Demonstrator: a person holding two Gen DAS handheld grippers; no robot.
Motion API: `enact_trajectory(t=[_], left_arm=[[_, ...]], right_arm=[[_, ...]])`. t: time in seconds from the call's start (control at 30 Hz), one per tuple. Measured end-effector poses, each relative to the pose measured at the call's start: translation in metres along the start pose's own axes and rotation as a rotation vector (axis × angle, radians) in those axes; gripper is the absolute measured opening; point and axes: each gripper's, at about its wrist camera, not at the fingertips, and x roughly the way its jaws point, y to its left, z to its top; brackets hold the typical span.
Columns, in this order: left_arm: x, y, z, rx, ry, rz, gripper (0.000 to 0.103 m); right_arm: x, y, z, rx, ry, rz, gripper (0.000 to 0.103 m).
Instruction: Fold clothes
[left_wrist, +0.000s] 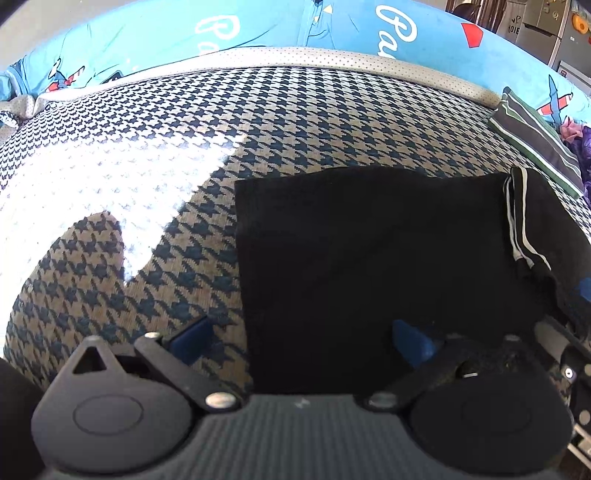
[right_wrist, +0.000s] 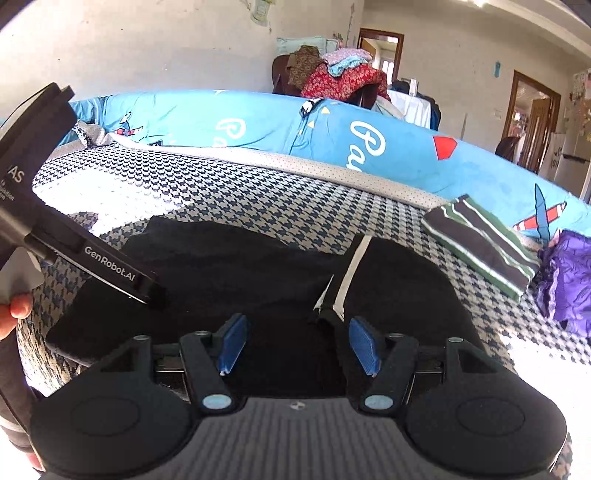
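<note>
black garment (right_wrist: 258, 280) at frame centre on houndstooth cover (right_wrist: 258, 199); right gripper (right_wrist: 299, 345) wide, empty above it; left gripper (left_wrist: 299, 341) wide; striped fold (right_wrist: 480, 243) right.

purple cloth (right_wrist: 570, 280) cut off at right edge

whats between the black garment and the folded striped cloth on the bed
Only bare houndstooth bedcover lies between the black garment and the folded striped cloth; nothing else sits in that gap. The right wrist view shows it best.
</note>
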Motion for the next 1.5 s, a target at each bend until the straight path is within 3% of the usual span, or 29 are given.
enact_trajectory(t=[0.3,0.53,0.87,1.2,1.5], left_arm=[[-0.003,0.011,0.003,-0.009,0.018,-0.015,0.103],[-0.005,0.024,0.004,-0.024,0.034,-0.025,0.103],[-0.008,0.031,0.003,-0.024,0.050,-0.048,0.103],[-0.011,0.037,0.002,-0.038,0.054,-0.062,0.103],[-0.011,0.037,0.001,-0.036,0.055,-0.062,0.103]], right_arm=[[-0.008,0.048,-0.001,-0.187,0.011,0.249,0.061],[-0.005,0.070,-0.003,-0.269,0.032,0.362,0.061],[0.004,0.096,-0.008,-0.387,0.049,0.416,0.061],[0.013,0.119,-0.017,-0.504,0.048,0.383,0.061],[0.020,0.130,-0.026,-0.596,0.012,0.345,0.050]])
